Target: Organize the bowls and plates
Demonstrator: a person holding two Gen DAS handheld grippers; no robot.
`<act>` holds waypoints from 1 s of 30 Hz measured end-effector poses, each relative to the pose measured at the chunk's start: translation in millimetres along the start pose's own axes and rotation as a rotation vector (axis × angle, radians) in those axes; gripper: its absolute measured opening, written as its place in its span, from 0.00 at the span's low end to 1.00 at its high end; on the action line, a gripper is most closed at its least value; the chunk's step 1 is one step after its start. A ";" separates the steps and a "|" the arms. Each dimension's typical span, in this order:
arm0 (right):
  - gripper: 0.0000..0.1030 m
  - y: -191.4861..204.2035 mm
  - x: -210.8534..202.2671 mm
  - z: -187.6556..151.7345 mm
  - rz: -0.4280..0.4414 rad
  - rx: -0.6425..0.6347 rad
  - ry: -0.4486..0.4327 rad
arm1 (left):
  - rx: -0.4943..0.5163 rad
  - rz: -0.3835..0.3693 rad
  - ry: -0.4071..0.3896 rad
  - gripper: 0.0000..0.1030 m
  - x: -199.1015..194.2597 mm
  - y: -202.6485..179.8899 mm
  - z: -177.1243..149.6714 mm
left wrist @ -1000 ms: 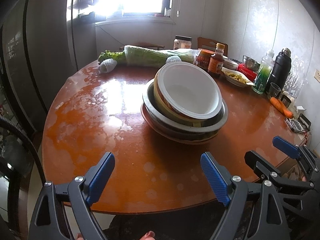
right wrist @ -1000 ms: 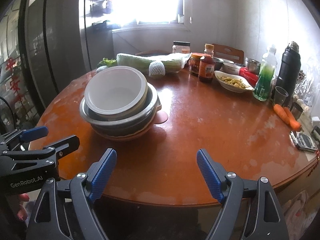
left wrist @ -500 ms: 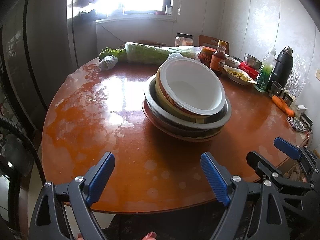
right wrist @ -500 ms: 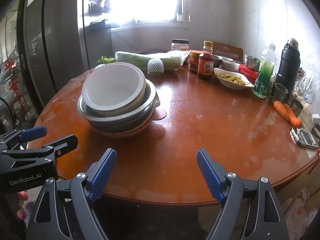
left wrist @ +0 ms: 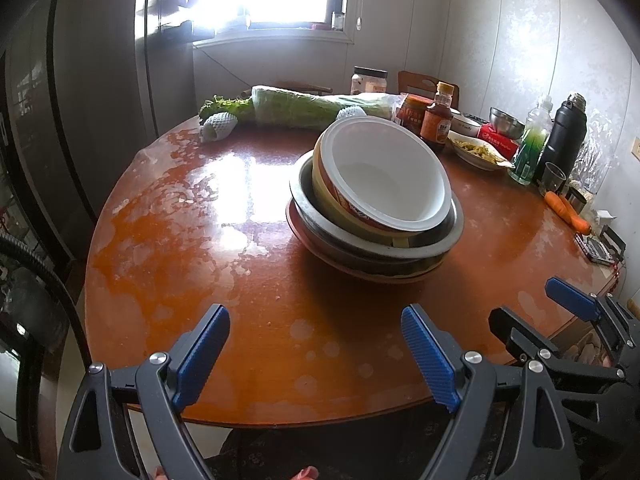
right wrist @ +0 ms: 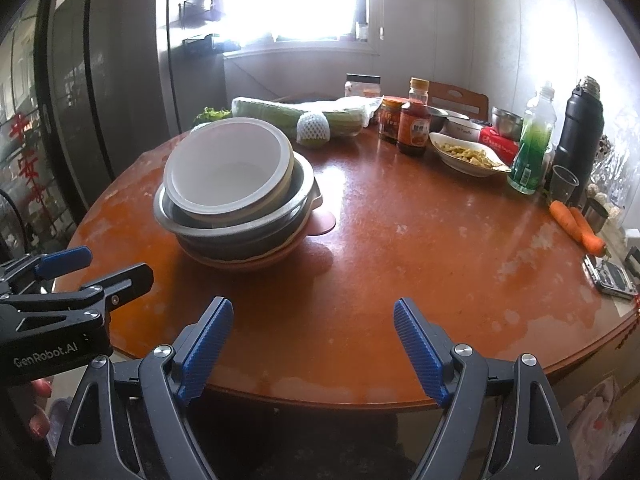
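Note:
A stack of dishes stands mid-table: a white-lined bowl (left wrist: 384, 172) tilted inside a steel bowl (left wrist: 452, 232), on a dark bowl and a pink plate (right wrist: 320, 222). The white bowl (right wrist: 228, 168) and steel bowl (right wrist: 240, 220) show in the right wrist view too. My left gripper (left wrist: 316, 352) is open and empty over the table's near edge, short of the stack. My right gripper (right wrist: 312, 344) is open and empty, right of the stack. Each gripper shows in the other's view: the right (left wrist: 560, 316), the left (right wrist: 92, 268).
The round brown table (left wrist: 180, 240) carries wrapped cabbage (left wrist: 304, 110), sauce bottles (left wrist: 438, 120), a food dish (right wrist: 468, 154), a green bottle (right wrist: 532, 152), a black flask (right wrist: 578, 136), a steel bowl (left wrist: 506, 122), carrots (right wrist: 576, 224) and a phone (right wrist: 610, 278) along the back and right.
Both grippers have moved slightly nearer the stack and stayed open. The dishes have not moved.

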State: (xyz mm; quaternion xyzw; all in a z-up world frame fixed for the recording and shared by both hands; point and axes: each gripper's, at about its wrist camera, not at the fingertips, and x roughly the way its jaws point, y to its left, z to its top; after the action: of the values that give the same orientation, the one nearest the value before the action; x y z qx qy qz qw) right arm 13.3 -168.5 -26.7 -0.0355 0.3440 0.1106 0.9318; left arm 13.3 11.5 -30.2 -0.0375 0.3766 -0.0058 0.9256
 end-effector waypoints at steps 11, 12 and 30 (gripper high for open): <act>0.81 -0.7 -0.5 0.2 -0.002 0.003 0.000 | -0.004 0.005 -0.001 0.85 -0.8 1.7 -0.3; 0.81 -0.6 -0.4 0.1 -0.002 0.003 0.002 | -0.003 0.005 0.000 0.85 -0.8 1.6 -0.4; 0.82 0.4 0.2 0.1 -0.005 0.004 0.003 | -0.001 0.010 0.006 0.85 -0.3 2.0 0.1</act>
State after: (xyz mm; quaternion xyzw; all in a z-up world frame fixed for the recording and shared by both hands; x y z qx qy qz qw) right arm 13.4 -168.1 -26.8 -0.0345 0.3456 0.1076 0.9316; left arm 13.2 13.5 -30.0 -0.0361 0.3795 -0.0011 0.9245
